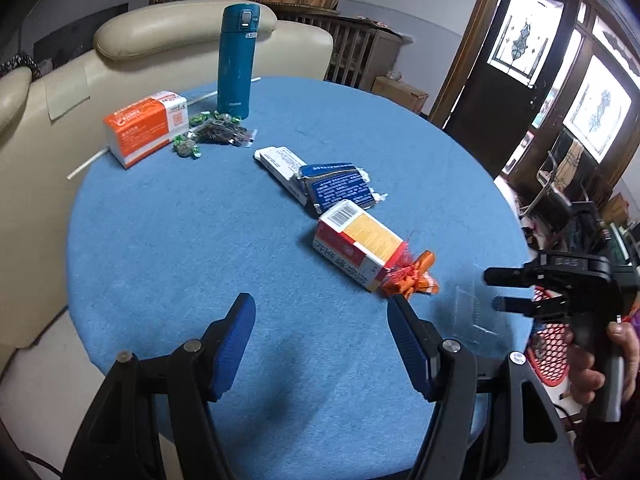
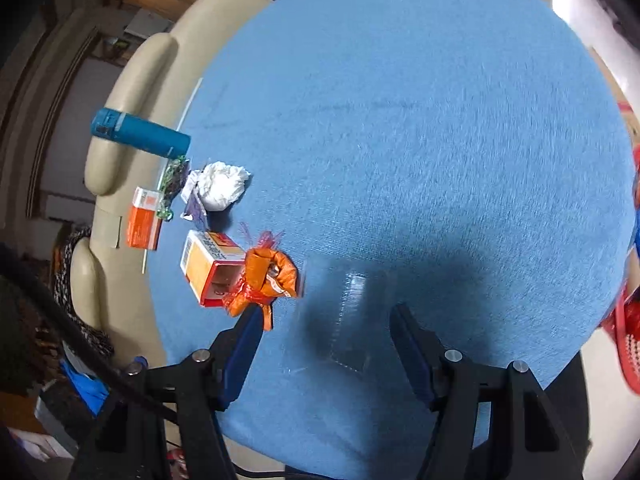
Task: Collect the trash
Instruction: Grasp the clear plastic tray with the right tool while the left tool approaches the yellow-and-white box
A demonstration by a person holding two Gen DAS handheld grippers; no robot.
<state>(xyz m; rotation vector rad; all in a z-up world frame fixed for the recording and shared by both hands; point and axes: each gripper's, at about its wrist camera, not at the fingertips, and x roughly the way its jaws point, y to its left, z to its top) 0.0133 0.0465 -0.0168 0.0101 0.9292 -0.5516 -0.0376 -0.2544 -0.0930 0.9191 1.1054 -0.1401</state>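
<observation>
With both your left tongs (image 1: 322,316) and right tongs (image 2: 326,328) apart and empty, you are between pickups: the orange wrapper (image 2: 266,280) lies on the blue worktop (image 2: 420,140) against the red-and-yellow carton (image 2: 208,264), so I'd close the right on it next.

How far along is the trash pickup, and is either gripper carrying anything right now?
Nothing visibly collected. The left gripper and right gripper are both open and empty; the right hangs over a clear plastic piece. Left on the table: orange wrapper, red-yellow box, blue packet, crumpled tissue, candy wrappers.
</observation>
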